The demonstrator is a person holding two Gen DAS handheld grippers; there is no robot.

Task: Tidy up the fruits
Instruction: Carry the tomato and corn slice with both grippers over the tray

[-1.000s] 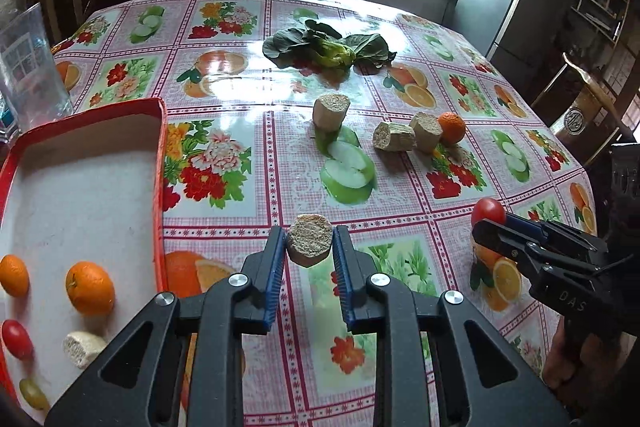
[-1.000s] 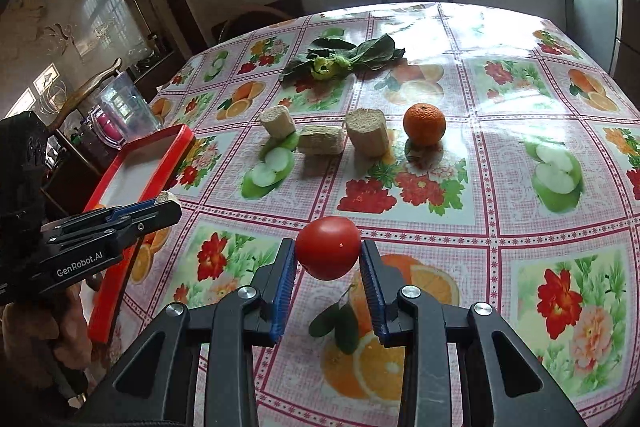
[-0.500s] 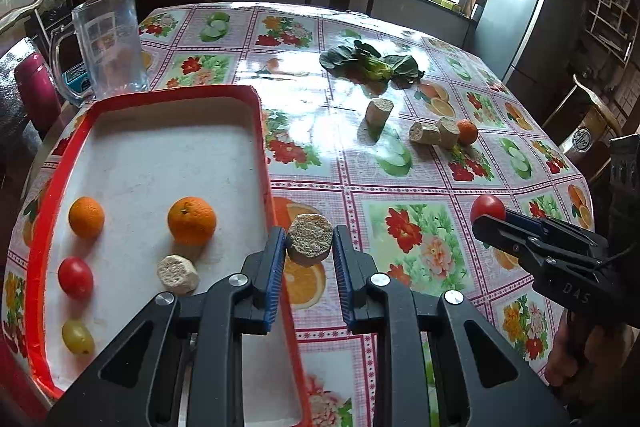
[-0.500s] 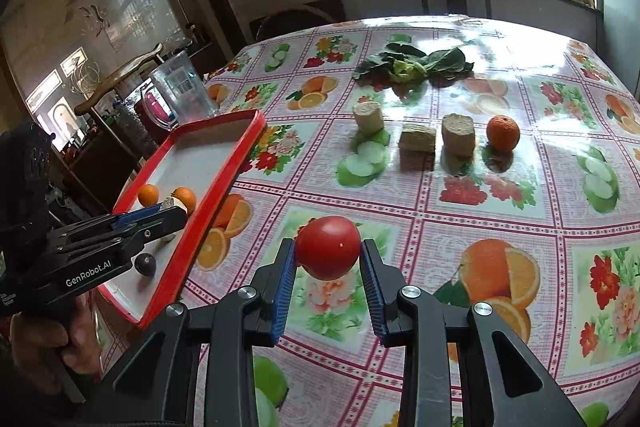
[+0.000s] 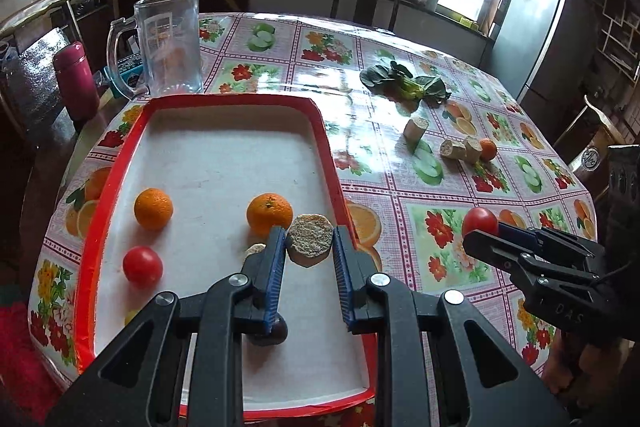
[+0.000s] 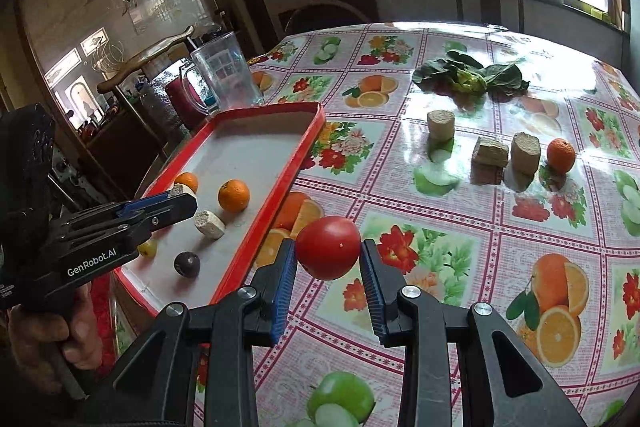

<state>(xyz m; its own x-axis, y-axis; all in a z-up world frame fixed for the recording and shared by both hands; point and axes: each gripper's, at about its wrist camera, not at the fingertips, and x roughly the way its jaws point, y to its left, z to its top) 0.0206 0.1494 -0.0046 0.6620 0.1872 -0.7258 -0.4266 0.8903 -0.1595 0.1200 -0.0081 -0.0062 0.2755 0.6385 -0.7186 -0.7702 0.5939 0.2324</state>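
Left wrist view: your left gripper (image 5: 309, 259) pinches one tan cut chunk (image 5: 310, 235) between its blue pads, hanging over the lower right part of the red-rimmed tray (image 5: 325, 143), which fills the left half of the frame. Count in the tray from this view: two oranges (image 5: 153, 208) (image 5: 269, 209), one red tomato (image 5: 142, 264), one pale chunk (image 5: 254, 249) peeking out just left of your left finger, one dark round fruit (image 5: 280, 330) low under the gripper, and a yellowish fruit (image 5: 130, 315) mostly hidden at lower left. At right edge, your right gripper (image 5: 482, 235) pinches a second tomato (image 5: 479, 221) over the flowered tablecloth (image 5: 420, 223).

Right wrist view: right gripper (image 6: 328, 261) is clamped on that tomato (image 6: 328, 247), held above the cloth just right of the tray's rim (image 6: 280, 183). Left gripper (image 6: 176, 205) sits at left of frame over the tray, a hand (image 6: 52, 331) on its handle. Tray here shows two oranges (image 6: 234, 195) (image 6: 187, 181), one pale chunk (image 6: 209, 224), one dark fruit (image 6: 187, 263), one small yellow-green fruit (image 6: 148, 247).

Still on the table, upper right of frame: three tan chunks (image 6: 441, 126) (image 6: 490, 154) (image 6: 526, 150) in a row, one orange (image 6: 561, 155) just right of the last chunk, one bunch of leafy greens (image 6: 472, 75) behind them. One clear glass jug (image 6: 224, 75) stands beyond the tray's far end, one pink bottle (image 5: 76, 83) left of it.
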